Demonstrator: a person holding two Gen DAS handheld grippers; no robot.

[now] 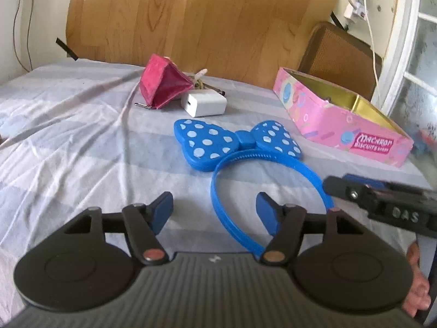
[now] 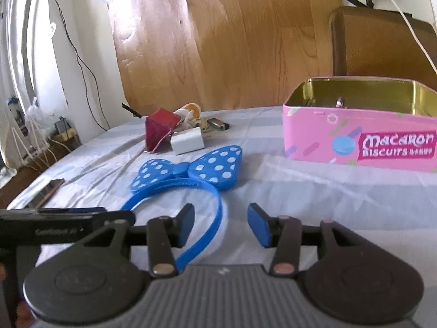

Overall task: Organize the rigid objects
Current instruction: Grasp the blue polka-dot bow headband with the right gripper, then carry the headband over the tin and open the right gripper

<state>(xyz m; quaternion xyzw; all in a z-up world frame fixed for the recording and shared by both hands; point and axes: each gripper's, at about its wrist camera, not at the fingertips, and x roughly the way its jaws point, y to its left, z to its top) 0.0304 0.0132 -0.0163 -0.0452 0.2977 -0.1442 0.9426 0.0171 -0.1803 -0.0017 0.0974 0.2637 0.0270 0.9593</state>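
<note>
My left gripper & right gripper: jaws spread, pinching nothing. Blue polka-dot plastic bow headband lies near; pink open biscuit tin far right.

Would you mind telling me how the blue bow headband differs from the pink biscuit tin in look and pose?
The headband is blue with pale polka dots; the tin is pink with printed lettering. The headband is a thin open arc lying flat with a bow on top; the tin is a deep box, lidless, showing a gold inside. The headband lies nearer the cameras, the tin further off to the right. Both rest on the pale bedsheet.
</note>
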